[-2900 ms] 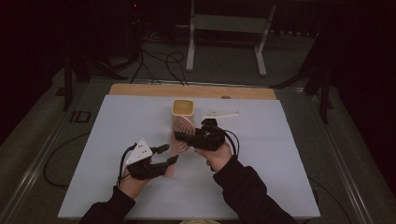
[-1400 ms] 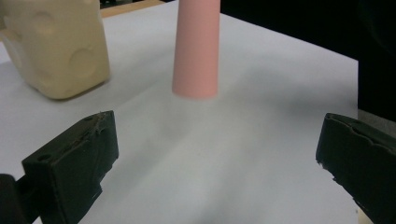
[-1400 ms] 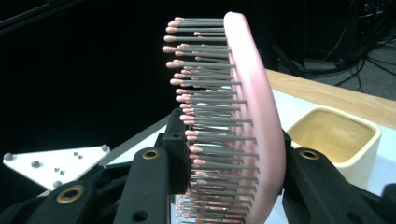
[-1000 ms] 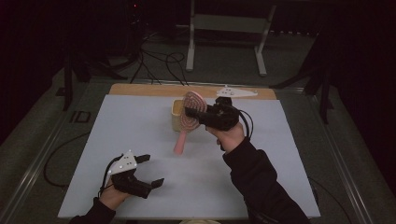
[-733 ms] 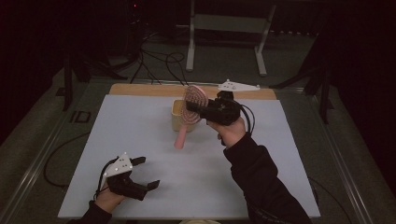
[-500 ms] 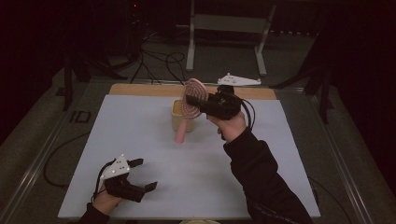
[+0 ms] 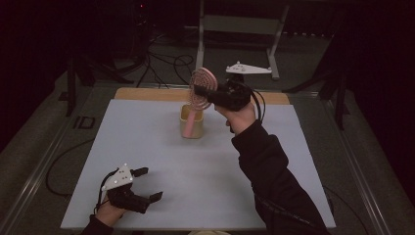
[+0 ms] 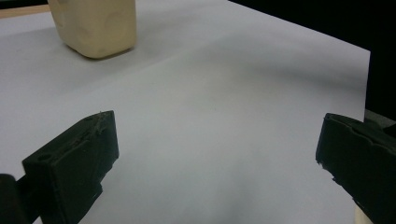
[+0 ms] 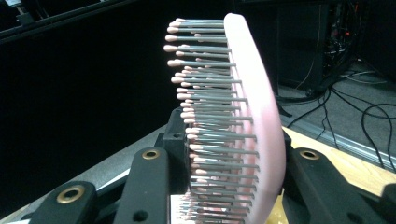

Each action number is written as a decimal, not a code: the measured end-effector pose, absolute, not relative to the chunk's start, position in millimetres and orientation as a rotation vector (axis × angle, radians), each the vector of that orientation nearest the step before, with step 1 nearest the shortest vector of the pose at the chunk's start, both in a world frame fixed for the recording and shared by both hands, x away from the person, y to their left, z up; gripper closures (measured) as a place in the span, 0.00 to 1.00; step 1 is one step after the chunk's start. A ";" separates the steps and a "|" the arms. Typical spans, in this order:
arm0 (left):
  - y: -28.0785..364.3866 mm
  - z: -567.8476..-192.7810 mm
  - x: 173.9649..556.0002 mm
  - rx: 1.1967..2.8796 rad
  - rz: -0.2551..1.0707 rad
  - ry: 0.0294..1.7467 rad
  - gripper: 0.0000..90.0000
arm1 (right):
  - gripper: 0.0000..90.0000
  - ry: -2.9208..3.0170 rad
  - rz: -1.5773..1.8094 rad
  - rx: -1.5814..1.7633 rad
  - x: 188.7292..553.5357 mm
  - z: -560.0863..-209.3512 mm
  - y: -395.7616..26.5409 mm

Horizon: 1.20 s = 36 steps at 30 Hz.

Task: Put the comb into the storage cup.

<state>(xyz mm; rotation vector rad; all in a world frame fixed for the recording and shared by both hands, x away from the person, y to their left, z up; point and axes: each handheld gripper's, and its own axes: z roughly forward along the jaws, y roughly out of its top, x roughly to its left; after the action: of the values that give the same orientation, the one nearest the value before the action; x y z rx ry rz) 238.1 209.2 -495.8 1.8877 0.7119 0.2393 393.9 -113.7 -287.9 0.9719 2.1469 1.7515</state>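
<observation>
**A:** Pink plastic, that's the hairbrush (image 7: 201,89) — where is it now?

**B:** Clamped in the right gripper (image 7: 204,92), which grasps it across the bristled head. The right gripper view shows the jaws shut on both sides of the brush (image 9: 243,116), pins pointing to that view's left. The handle hangs down into the cream cup (image 7: 192,123), near the far edge of the white surface (image 7: 147,147), about midway along it.

**B:** What changed is the height. 1 second ago the brush sat lower, with its handle tip on the surface in front of the cup. Since then the right hand has lifted it up and back, so the handle now stands over the cup's mouth.

**A:** Meaning?

**B:** I'd judge the brush is being stood handle-first in the cup, and that step is nearly done. Whether the tip has reached the cup's bottom I cannot tell.

**A:** And the other hand?

**B:** The left gripper (image 7: 145,185) rests at the near left corner of the surface, jaws spread wide with nothing between them. Roughly 3 seconds ago it was up beside the brush; it has since pulled away. Its own view shows the cup (image 8: 93,25) far off.

**A:** Any brand or writing?

**B:** None readable on brush, cup or grippers.
</observation>
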 end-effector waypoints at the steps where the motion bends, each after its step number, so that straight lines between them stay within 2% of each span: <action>1: 209.2 -496.0 238.1 1.883 0.237 0.710 0.00 | 0.72 2.144 1.746 0.970 395.8 -286.9 -113.4; 25: 211.7 -496.3 239.0 1.856 0.255 0.694 0.00 | 0.72 2.054 1.730 0.977 433.2 -275.0 -105.2; 36: 212.0 -496.4 239.4 1.850 0.246 0.695 0.00 | 0.72 1.983 1.721 0.970 447.6 -282.7 -103.6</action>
<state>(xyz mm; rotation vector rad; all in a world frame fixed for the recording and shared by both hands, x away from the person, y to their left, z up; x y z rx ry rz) 239.4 212.0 -496.4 1.8498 0.6952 0.2461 447.6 -103.6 -282.7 0.9703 1.9829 1.7215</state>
